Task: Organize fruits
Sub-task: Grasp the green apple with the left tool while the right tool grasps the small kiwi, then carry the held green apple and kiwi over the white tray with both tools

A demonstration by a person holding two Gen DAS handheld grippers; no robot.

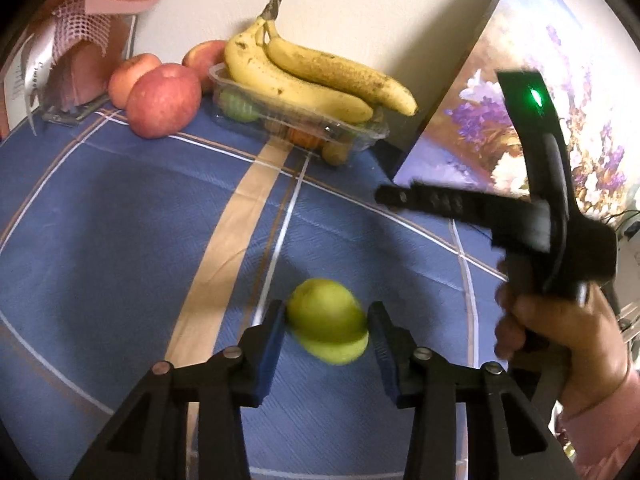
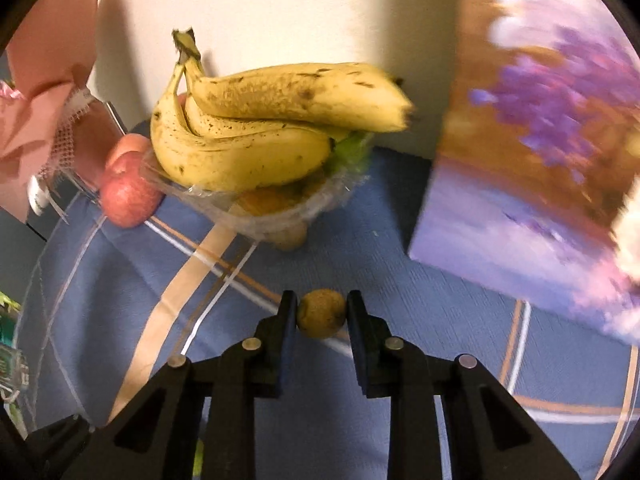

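Currently the clear plastic tray (image 1: pixel 362 130) is carrying spotted yellow bananas (image 1: pixel 304 76) over blurred produce; left gripper (image 1: pixel 327 320) is clamping a green pear (image 1: pixel 326 316), right gripper (image 2: pixel 321 314) a brown kiwi (image 2: pixel 321 313).

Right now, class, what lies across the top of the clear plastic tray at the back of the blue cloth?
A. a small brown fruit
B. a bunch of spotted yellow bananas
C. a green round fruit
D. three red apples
B: the bunch of spotted yellow bananas rests across the rim of the clear plastic tray, while the red apples stand on the cloth beside it.
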